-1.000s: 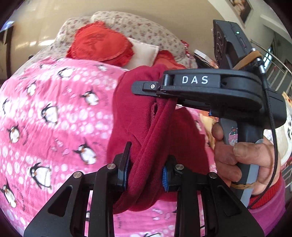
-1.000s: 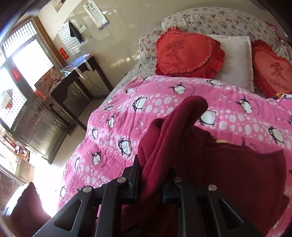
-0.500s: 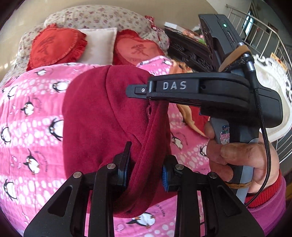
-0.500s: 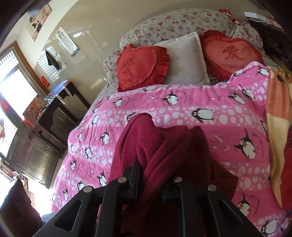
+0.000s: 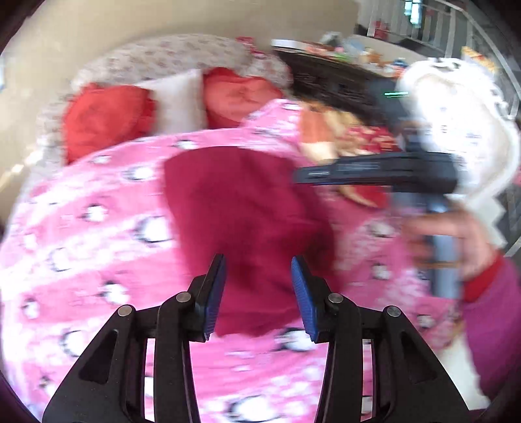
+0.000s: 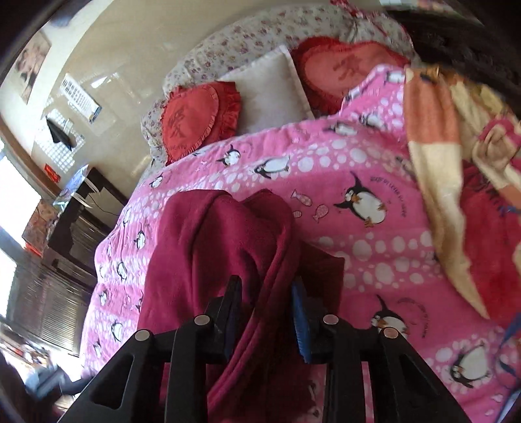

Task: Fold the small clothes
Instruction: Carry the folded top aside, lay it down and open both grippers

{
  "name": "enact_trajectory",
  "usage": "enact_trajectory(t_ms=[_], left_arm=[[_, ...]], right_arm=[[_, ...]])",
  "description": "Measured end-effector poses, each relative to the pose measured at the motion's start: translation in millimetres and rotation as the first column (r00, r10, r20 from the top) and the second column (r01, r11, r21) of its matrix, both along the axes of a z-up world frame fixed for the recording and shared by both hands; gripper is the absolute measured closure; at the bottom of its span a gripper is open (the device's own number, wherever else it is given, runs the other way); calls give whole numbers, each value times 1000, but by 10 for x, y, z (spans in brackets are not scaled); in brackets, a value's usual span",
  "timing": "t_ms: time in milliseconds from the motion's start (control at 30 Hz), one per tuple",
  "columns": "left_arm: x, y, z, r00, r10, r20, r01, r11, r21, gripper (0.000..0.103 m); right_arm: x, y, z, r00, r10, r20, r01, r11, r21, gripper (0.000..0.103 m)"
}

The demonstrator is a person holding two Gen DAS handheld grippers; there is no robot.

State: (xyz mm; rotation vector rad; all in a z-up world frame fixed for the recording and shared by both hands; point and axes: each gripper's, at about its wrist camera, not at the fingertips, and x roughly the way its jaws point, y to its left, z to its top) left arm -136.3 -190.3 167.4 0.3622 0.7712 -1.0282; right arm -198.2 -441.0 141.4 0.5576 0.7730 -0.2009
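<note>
Released since half a second ago, the maroon garment (image 5: 247, 208) lies doubled on the pink penguin blanket (image 5: 97, 227); left gripper (image 5: 259, 293) gapes wide; right gripper (image 6: 267, 312) grips a fold; smoothing probably remains.

Bed (image 6: 384, 247) under a pink penguin-print blanket (image 6: 342, 182). At its head: floral pillow (image 6: 260, 35), two red heart cushions (image 6: 198, 120) (image 6: 345, 68) with a cream pillow (image 6: 270, 94) between them. Orange-and-cream quilt (image 6: 433, 169) bunched along one side of the bed. Plain cream wall (image 6: 136, 42) behind, carrying a chart (image 6: 81, 97) and a poster (image 6: 29, 65). Dark desk (image 6: 88, 201) against the wall beside the bed. Bright window (image 6: 16, 201) beyond it, strong daylight, overexposed. Left wrist view is motion-blurred: dark cluttered cabinet (image 5: 329, 75), white railing (image 5: 456, 22).
</note>
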Motion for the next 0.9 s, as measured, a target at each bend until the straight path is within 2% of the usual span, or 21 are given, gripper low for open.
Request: enact_trajectory(t_ms=[67,133,200,267,333,367,433,467,533,633,767,833,900], left_arm=[[97,29,-117,998,64,28,-66,997,48,62],[158,-16,-316,997,76,12,-77,993,89,62],[182,-76,-546,996,84,-23,-80,987,137,62],[134,-37,-706,996,87,-34,-80,985,152,62],[116,-12,-779,995,82,-60,-73,987,144,60],[112,13,-809,992,74,-102,-61,989,132,60],[99,38,-813,990,64,-124,-49,991,124,60],[74,38,-801,992,62,-109,-47,991,128,60],[32,55,-737,995,63,-72,-53,990,132,60],[-33,109,-597,997,64,-50,-59,993,105,60],[-24,152,-538,994,94,-57,-90,993,70,60],[-21,147,-517,991,107,-78,-102,993,59,60],[-24,228,-466,988,119,-99,-116,993,29,60]], right_arm=[[-67,211,139,996,79,41,-78,997,-10,75],[-55,400,164,987,153,54,-153,988,-9,75],[-12,661,108,971,234,40,-233,972,-21,75],[-31,826,-48,961,275,-14,-276,960,-49,75],[-142,881,-290,963,252,-95,-261,960,-104,75],[-212,835,-405,968,223,-118,-235,966,-105,79],[-357,706,-560,977,172,-128,-180,982,-55,84],[-460,632,-579,984,155,-93,-156,988,-1,85],[-566,581,-528,988,142,-63,-140,990,35,85],[-632,641,-354,992,104,-65,-108,992,-63,85],[-601,797,-246,989,144,-21,-145,985,-97,83],[-523,862,-287,991,124,-51,-130,982,-135,83],[-553,868,-270,994,100,-36,-104,981,-162,83]])
